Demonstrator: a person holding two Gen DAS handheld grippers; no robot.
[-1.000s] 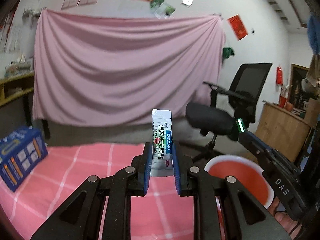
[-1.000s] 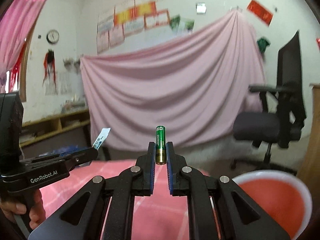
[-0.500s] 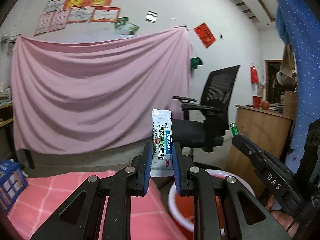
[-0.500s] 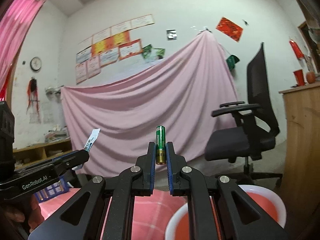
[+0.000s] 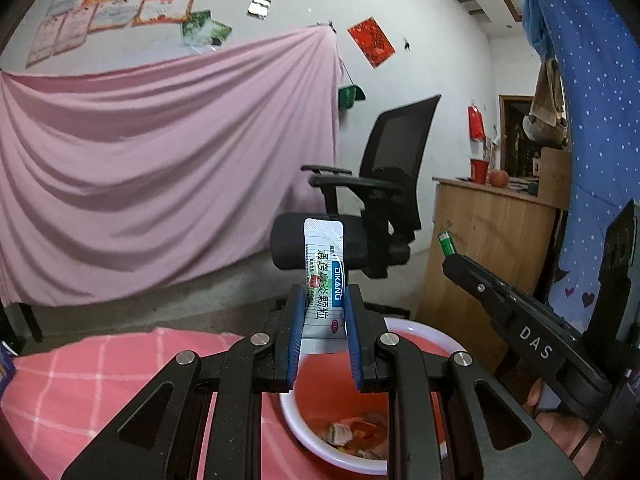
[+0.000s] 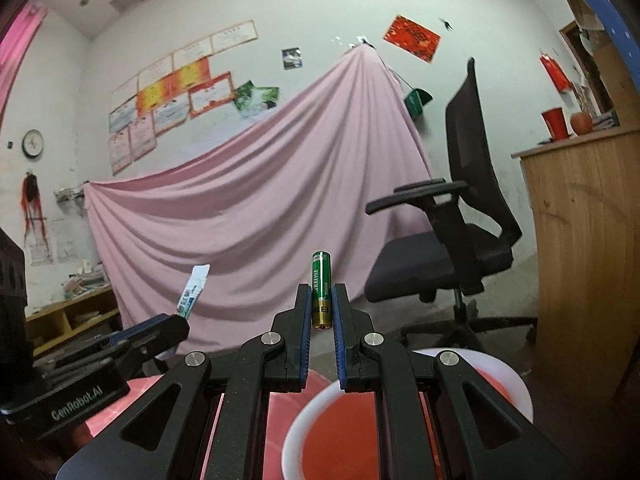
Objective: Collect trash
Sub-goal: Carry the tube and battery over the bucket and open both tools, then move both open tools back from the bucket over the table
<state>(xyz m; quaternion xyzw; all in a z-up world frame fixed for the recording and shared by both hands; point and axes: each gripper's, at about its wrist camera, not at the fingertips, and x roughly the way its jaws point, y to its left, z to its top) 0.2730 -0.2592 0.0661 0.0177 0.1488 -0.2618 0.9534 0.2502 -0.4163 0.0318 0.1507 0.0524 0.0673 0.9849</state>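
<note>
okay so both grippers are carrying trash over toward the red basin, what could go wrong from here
1. The battery is round and stands upright in the right gripper, pinched only at its lower half; it might slip or roll out short of the red basin.
2. The sachet in the left gripper is light and could flutter past the rim onto the pink checked cloth.

A plain office-like room: certificates (image 6: 172, 96) on the wall, office chair (image 5: 372, 204), wooden counter (image 6: 584, 216).

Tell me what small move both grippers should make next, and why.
Probably open the left gripper first: its sachet already hangs above the red basin, which holds other scraps. The right gripper, shut on the battery, looks short of the rim.
</note>
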